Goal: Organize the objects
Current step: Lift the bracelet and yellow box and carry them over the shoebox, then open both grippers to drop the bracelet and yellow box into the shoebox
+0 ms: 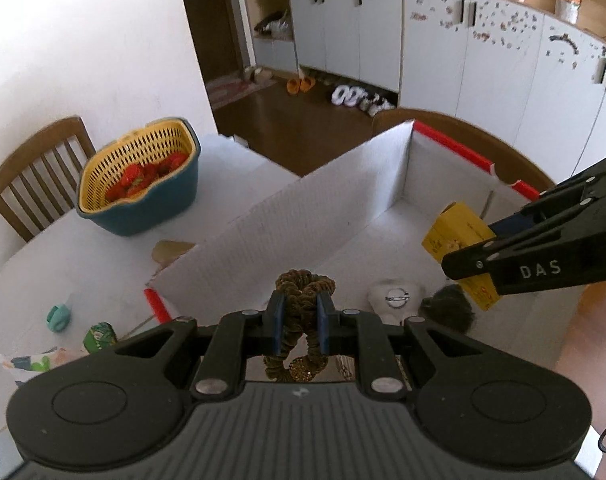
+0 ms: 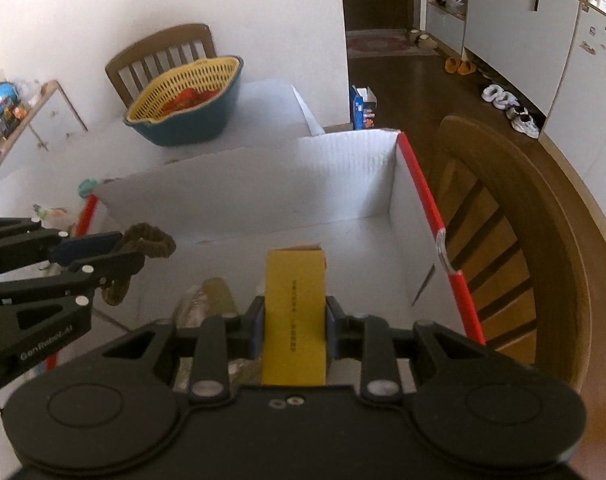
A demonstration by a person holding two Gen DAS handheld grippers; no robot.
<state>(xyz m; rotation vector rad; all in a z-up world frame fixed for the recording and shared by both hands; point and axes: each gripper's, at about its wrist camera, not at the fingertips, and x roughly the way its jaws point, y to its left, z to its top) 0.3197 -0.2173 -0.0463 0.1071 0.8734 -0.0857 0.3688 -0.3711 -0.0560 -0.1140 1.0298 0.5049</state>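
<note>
Left gripper [image 1: 299,322], jaws clamped on a brown scrunchie [image 1: 303,288], hangs over the white box [image 1: 343,184]. Right gripper [image 2: 294,322], jaws partly closed on a yellow carton [image 2: 295,304], also above the box; basket [image 1: 139,176] behind, on the table.

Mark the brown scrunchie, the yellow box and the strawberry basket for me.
brown scrunchie [image 1: 303,284], left wrist view, on its top loop above the pads.
yellow box [image 2: 295,280], right wrist view, on its upper face.
strawberry basket [image 1: 143,152], left wrist view, on the yellow inner wall.
</note>
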